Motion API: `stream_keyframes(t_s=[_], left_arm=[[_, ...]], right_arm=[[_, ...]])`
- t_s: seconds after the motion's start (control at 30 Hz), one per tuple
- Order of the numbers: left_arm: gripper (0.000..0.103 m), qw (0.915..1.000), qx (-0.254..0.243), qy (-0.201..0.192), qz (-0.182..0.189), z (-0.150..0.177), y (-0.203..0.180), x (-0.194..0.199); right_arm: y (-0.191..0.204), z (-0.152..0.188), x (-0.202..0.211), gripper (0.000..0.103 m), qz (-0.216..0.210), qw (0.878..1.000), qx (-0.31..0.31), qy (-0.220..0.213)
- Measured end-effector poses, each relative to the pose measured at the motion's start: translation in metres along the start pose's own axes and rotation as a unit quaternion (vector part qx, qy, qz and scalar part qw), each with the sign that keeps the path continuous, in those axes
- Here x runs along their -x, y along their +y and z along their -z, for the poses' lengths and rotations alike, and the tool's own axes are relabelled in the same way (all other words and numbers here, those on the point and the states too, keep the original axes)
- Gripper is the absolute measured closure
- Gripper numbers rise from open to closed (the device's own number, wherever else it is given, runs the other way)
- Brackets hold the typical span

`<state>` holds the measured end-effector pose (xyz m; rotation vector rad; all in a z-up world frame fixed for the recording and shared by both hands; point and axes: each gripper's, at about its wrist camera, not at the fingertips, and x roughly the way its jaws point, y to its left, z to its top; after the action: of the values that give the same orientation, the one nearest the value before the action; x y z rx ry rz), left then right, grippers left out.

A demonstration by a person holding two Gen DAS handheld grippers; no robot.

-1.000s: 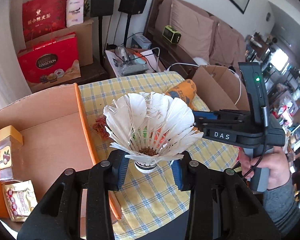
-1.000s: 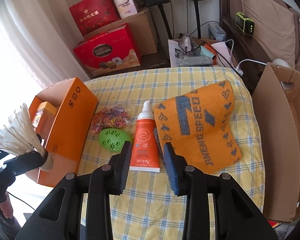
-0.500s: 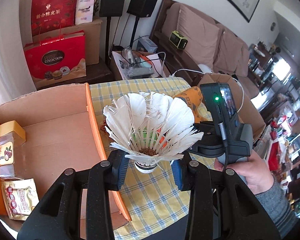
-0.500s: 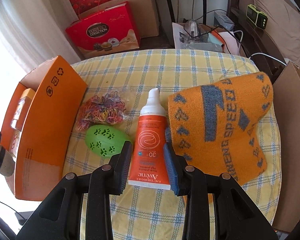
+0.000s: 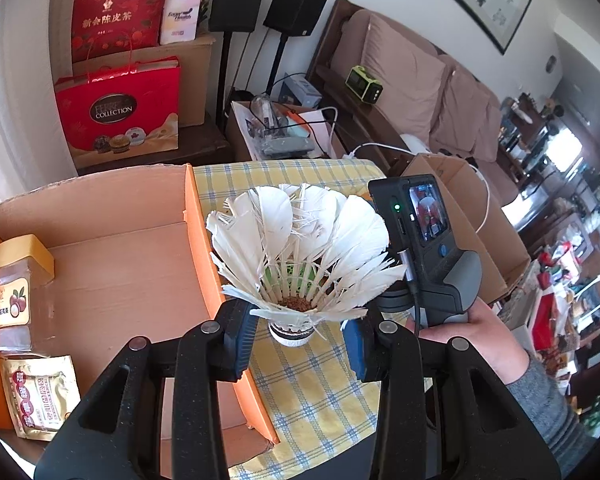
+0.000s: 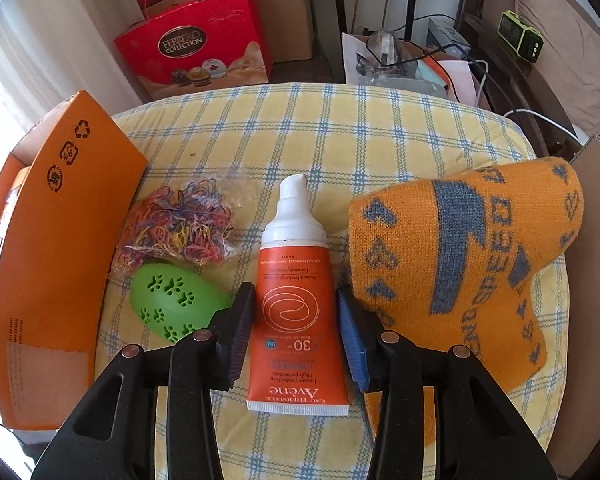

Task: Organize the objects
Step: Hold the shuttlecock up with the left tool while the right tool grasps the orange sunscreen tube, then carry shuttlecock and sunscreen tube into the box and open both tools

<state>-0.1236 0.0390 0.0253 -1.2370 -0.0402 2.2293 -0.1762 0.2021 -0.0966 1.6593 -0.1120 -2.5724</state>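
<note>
My left gripper (image 5: 296, 336) is shut on the cork base of a white feather shuttlecock (image 5: 300, 256), held above the right wall of the orange cardboard box (image 5: 196, 248). The box holds a yellow-lidded jar (image 5: 16, 288) and a snack sachet (image 5: 40, 396). My right gripper (image 6: 296, 332) is open, its jaws standing either side of the orange sunscreen tube (image 6: 296, 308) lying on the checked cloth (image 6: 340, 132). I cannot tell whether the pads touch the tube. The right gripper's body shows in the left wrist view (image 5: 424, 256).
A green paw-print egg (image 6: 172, 300) and a pile of coloured rubber bands (image 6: 180, 228) lie left of the tube. An orange knitted hat (image 6: 460, 268) lies to its right. A brown cardboard box (image 5: 460, 216) stands beyond the table's right edge.
My right gripper has moved forward and down until its jaws straddle the sunscreen tube. My left gripper has carried the shuttlecock a little leftward toward the orange box, and its grip is unchanged.
</note>
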Motion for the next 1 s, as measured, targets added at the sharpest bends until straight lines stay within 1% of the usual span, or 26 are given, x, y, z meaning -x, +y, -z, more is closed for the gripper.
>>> stream_keyframes(t_s=[0.13, 0.27, 0.53, 0.7, 1.0], left_arm=[[0.068, 1.0, 0.007, -0.002, -0.002, 0.0, 0.006, 0.004], [0.068, 0.9998, 0.016, -0.008, -0.001, -0.001, 0.013, 0.01], [0.068, 0.999, 0.037, -0.021, -0.017, -0.003, 0.035, 0.025], [0.068, 0.9975, 0.054, -0.01, -0.044, 0.0, 0.06, 0.027], [0.068, 0.993, 0.096, 0.022, -0.066, 0.014, 0.107, 0.029]], right_arm=[[0.0, -0.001, 0.001, 0.063, -0.004, 1.0, -0.003, -0.006], [0.0, -0.001, 0.01, 0.063, -0.014, 1.0, -0.012, -0.023], [0.005, -0.011, 0.051, 0.063, -0.035, 0.998, -0.014, -0.056], [0.021, -0.014, 0.081, 0.063, -0.064, 0.995, -0.003, -0.076], [0.071, -0.025, 0.112, 0.063, -0.123, 0.988, 0.035, -0.088]])
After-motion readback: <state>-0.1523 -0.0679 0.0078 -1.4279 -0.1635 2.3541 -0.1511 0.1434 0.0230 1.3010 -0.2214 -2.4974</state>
